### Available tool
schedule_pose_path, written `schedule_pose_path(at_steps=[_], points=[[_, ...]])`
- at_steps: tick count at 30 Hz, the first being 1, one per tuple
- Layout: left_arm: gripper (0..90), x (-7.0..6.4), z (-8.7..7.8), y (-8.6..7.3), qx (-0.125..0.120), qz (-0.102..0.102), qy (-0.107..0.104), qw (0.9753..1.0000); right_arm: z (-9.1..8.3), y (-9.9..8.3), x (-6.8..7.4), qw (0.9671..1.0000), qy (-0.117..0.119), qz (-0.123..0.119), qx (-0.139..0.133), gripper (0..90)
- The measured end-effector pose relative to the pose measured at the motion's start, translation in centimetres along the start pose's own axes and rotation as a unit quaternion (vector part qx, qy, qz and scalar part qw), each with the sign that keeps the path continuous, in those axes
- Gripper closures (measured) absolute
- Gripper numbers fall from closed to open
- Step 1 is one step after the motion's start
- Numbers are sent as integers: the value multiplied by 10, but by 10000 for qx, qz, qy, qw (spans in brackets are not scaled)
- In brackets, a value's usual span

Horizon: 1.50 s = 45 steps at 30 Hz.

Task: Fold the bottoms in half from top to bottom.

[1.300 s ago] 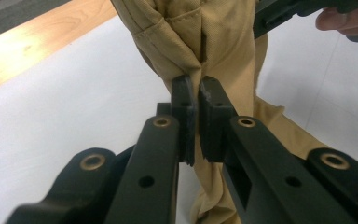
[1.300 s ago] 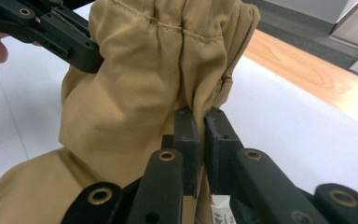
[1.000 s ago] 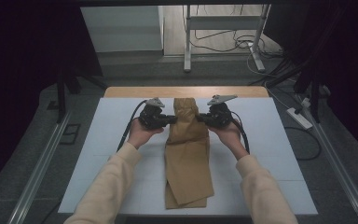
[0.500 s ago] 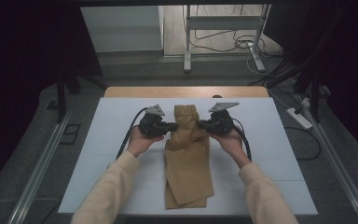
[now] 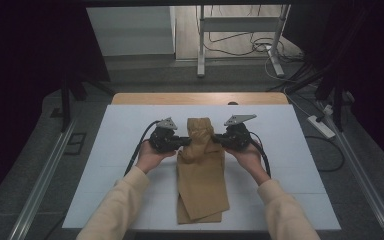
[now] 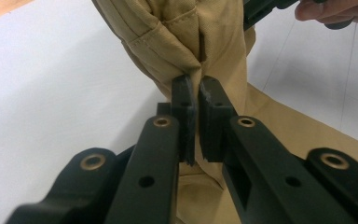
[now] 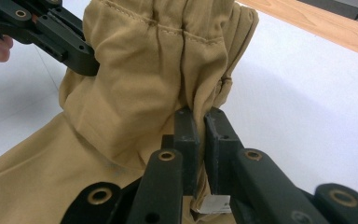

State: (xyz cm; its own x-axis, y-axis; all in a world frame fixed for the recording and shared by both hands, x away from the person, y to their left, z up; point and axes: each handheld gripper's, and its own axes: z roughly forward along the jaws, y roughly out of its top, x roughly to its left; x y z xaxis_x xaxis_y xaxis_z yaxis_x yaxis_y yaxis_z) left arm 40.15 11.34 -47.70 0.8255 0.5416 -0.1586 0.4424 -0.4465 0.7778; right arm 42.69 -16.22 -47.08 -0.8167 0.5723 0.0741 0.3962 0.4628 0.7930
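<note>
Left tongs (image 5: pixel 184 142), right tongs (image 5: pixel 216 139) face inward, jaws pinched, forearms converging.

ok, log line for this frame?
stage: folding tan trousers | left gripper: shut on waistband edge | right gripper: shut on opposite edge | waist end lifted off white table

Your worktop (image 5: pixel 105 165) is a white sheet laid over wood, with a bare wooden strip showing along its far edge. Directly on it lie the tan trousers (image 5: pixel 202 187), lengthwise down the middle, legs toward you.
</note>
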Motion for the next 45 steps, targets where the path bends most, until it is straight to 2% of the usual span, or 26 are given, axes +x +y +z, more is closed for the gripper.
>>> schedule_pose_path(at_steps=[14, 26, 35, 45], points=[[854, -8, -3, -7, -48, -21, -52, 10000, -6, -5, 7, 10000, 17, 27, -36, 838], [854, -19, -4, -14, -32, 58, -96, 9999, -12, -17, 17, 9999, 28, 115, -88, 839], [853, -31, -7, -21, 6, 140, -135, 9998, -19, -27, 28, 9999, 62, 80, -99, 838], [852, -40, -8, -33, 72, 139, -203, 9997, -21, -40, 39, 9998, 141, 80, -79, 836]])
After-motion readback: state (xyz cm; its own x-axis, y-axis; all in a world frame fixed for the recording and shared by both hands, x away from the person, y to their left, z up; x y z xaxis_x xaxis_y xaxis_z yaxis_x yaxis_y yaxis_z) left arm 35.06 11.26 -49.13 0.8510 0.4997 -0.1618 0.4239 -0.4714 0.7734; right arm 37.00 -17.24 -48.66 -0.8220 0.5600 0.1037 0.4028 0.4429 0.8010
